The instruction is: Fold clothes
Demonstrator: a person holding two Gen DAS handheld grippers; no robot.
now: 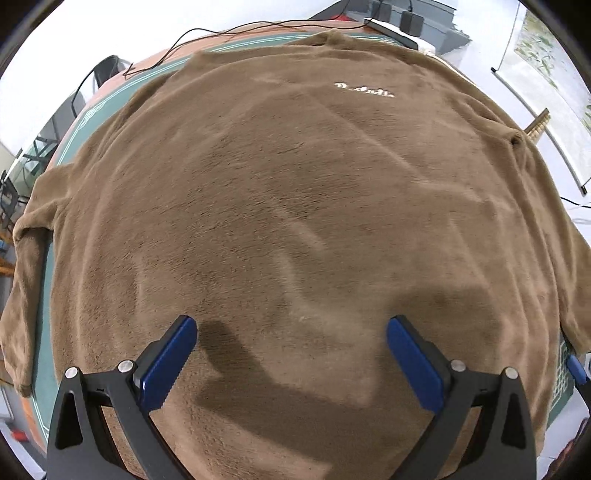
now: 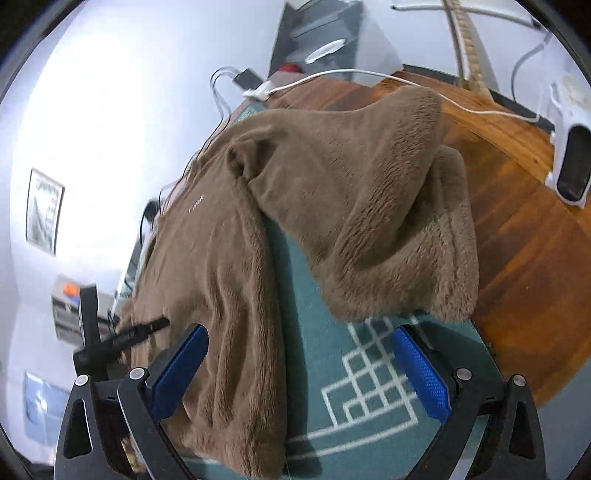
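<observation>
A brown fleece sweater lies spread flat over the table, front up, with small white lettering on the chest. My left gripper hovers open over its lower body, nothing between the blue pads. In the right wrist view the same sweater shows its right side edge, with one sleeve bunched on the green mat. My right gripper is open, straddling that hem edge and the mat. The left gripper appears as a dark blurred shape at the far side.
The green mat covers a wooden table. A white cable and a white appliance sit near the table's far edge. Black wires trail past the collar. The other sleeve hangs at the left edge.
</observation>
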